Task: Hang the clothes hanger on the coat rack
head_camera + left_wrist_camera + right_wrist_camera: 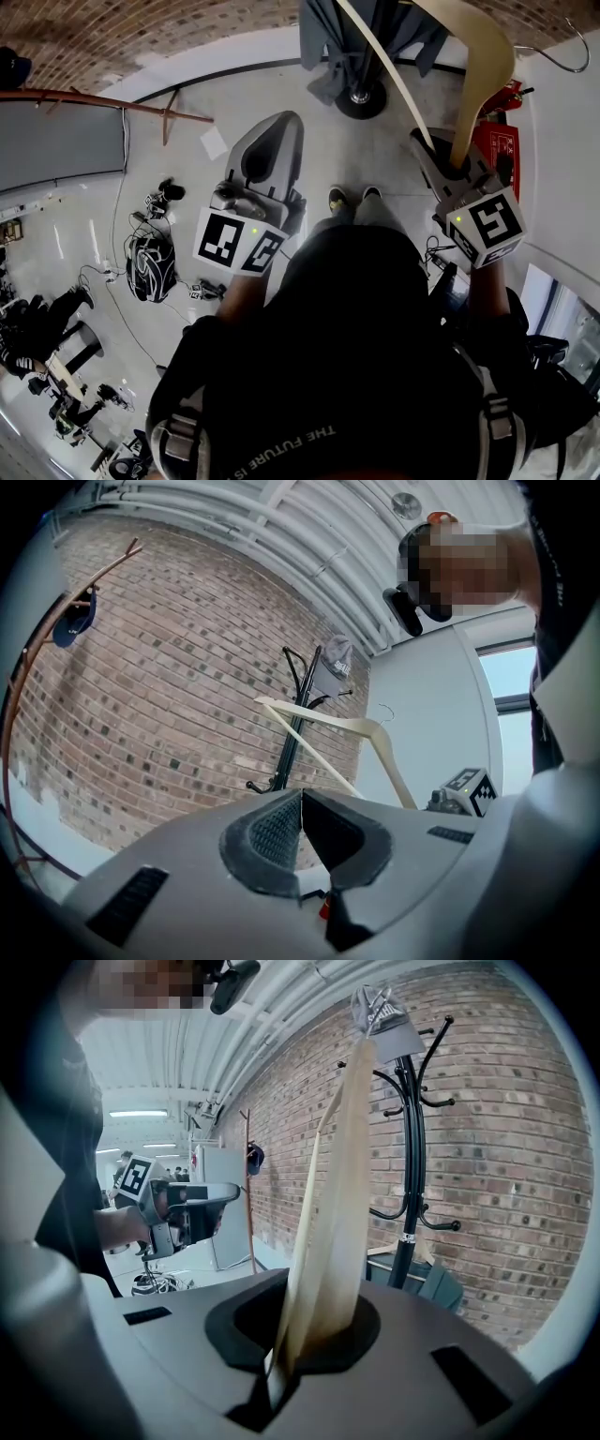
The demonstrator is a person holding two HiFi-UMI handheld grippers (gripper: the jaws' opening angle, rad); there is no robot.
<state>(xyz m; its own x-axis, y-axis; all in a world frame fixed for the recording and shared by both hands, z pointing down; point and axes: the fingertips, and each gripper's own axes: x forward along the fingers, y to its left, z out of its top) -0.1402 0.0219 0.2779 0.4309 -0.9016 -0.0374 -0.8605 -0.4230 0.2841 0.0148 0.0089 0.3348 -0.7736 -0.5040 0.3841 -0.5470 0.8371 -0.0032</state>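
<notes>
Right gripper view: right tool (302,1349) pinching the one wooden hanger (342,1194) at its lower end. Hanger stands upright, hook free in the air. One black coat rack (410,1147) at 2 o'clock, grey fabric (380,1012) on top. Left tool (300,829) pressed together, nothing in it. Head view: rack foot (361,97) at 12 o'clock, hanger at 1.

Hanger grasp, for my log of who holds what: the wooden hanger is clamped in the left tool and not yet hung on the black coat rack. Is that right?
Not quite: the wooden hanger is clamped in the right tool, as the right gripper view shows. The left tool is shut on nothing. The rest holds: the hanger is not yet hung on the black coat rack.
</notes>
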